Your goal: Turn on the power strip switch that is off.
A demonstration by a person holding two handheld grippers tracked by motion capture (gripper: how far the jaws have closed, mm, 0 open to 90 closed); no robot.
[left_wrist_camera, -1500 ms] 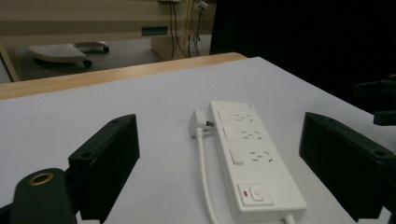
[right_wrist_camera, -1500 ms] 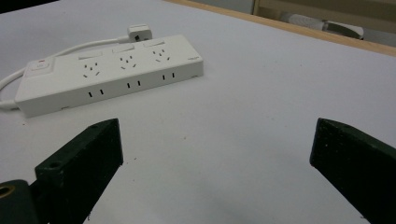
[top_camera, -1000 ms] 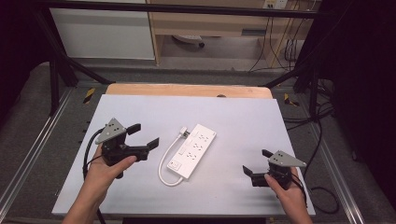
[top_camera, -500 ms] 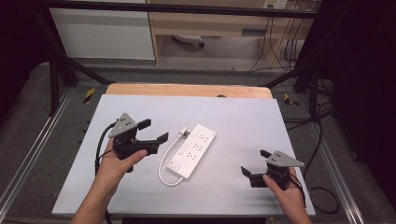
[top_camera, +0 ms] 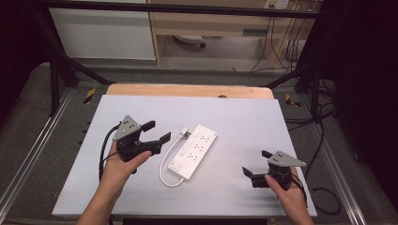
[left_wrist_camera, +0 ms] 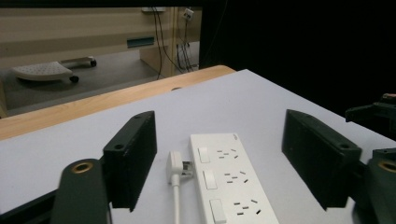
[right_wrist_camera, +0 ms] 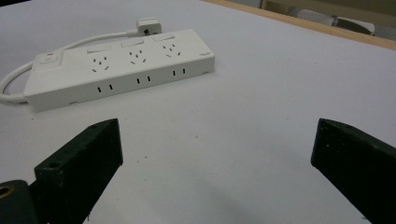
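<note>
A white plastic power strip (top_camera: 193, 151) lies flat near the centre of the tabletop (top_camera: 244, 117), a smooth matte pale-grey sheet with a strip of bare wood along its far edge. The strip is a long rectangular block with three rows of sockets, a rocker switch beside each, and a main switch at the cable end. Its round white cable (top_camera: 165, 165) loops back alongside the body and ends in a flat white plug (top_camera: 184, 132) lying just beside the far end.

The left gripper (top_camera: 156, 132), held in the left hand (top_camera: 123, 165), sits left of the strip with its blocky black jaws spread apart and empty. The right gripper (top_camera: 256, 165), held in the right hand (top_camera: 285, 188), sits well apart at the near right, jaws likewise released and holding nothing.
</note>
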